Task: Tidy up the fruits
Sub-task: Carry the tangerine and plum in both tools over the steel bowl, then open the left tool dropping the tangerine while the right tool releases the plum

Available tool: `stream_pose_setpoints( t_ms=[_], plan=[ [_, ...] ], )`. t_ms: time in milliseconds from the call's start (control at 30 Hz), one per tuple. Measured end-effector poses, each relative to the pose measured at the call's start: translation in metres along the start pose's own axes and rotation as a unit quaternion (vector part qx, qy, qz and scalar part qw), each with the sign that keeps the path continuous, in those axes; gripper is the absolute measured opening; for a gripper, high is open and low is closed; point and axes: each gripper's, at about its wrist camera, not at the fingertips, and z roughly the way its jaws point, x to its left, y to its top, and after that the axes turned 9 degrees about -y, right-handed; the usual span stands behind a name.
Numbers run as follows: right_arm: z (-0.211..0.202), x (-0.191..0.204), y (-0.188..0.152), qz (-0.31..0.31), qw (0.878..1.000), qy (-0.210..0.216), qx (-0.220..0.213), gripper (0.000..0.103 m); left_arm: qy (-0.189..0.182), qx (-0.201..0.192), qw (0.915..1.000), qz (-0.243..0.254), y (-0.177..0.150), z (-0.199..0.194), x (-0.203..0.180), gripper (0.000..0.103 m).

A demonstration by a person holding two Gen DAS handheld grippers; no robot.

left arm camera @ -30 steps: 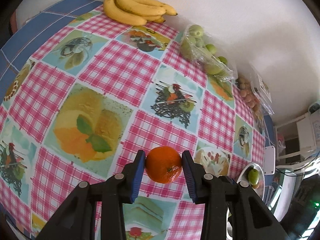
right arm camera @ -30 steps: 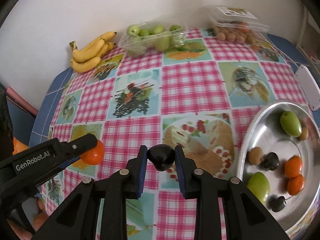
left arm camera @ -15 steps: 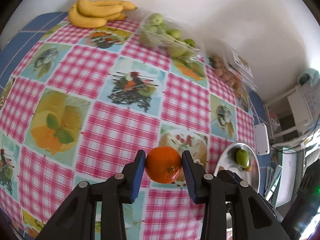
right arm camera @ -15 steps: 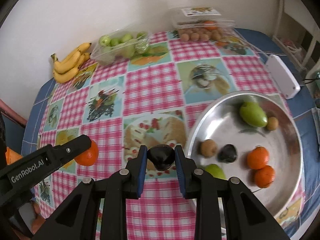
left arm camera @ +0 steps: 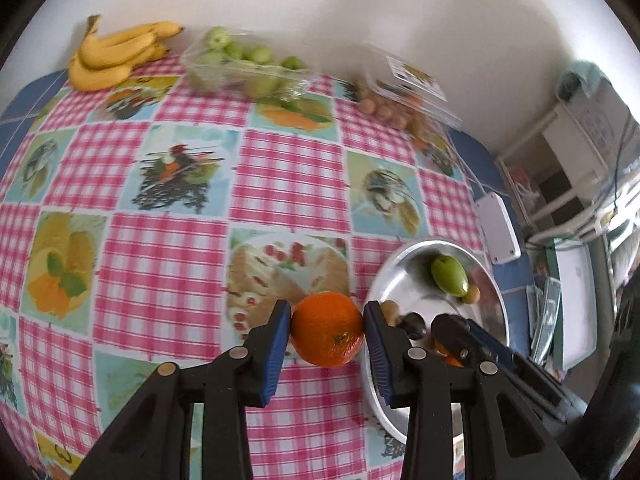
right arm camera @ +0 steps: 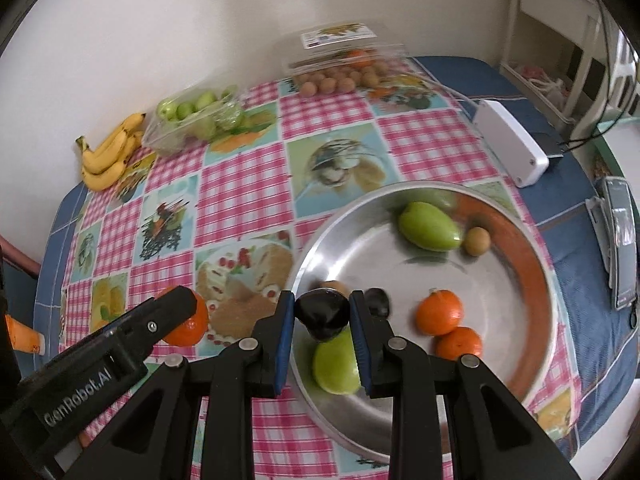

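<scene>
- I am holding an orange mandarin [left arm camera: 327, 329] in my left hand-held gripper [left arm camera: 326, 330] — its blue pads are pressing on both sides of the fruit, clear above the table [left arm camera: 168, 264], just left of the metal bowl [left arm camera: 494, 292].
- I am gripping a small dark, glossy fruit [right arm camera: 322, 313] in my right hand-held gripper [right arm camera: 322, 316]; the jaws are standing narrow, clamped on it, over the near-left rim of the metal bowl.
- In the right wrist view my left hand-held gripper is showing at the lower left, carrying the mandarin over the checked tablecloth [right arm camera: 240, 188] beside the bowl.
- The bowl is already holding a large green fruit [right arm camera: 428, 226] with a small brown fruit [right arm camera: 476, 241] touching it at the far side, two mandarins [right arm camera: 448, 324] side by side at the near right, another green fruit [right arm camera: 336, 364] at the near left, and a second dark fruit [right arm camera: 378, 302] near the middle — partly hidden behind my right finger.
- Against the wall, a bunch of bananas [left arm camera: 116, 56] is lying at the far left, a clear pack of small green fruits [left arm camera: 244, 66] beside it, and a clear lidded box of small brown fruits [left arm camera: 404, 96] further right.
- A white box [right arm camera: 510, 142] is sitting on the blue cloth beyond the bowl.
</scene>
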Motion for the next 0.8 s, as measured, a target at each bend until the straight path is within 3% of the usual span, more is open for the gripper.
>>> stream_pose_setpoints(
  t_ms=[233,433,800],
  plan=[
    [0.004,-0.043,-0.003,0.041,0.999,-0.018,0.008,0.029,-0.013,0.023,0.9986,0.047,-0.012,0.018,-0.032,0.040],
    [0.021,-0.051,-0.007,0.048,0.997,-0.032,0.042,0.030,-0.002,0.041,0.9965,0.073,-0.021,0.038,-0.046,0.040],
    [0.025,-0.060,-0.011,0.063,0.996,-0.026,0.063,0.030,-0.026,0.051,0.9968,0.057,-0.020,0.047,-0.039,0.040]
  ],
)
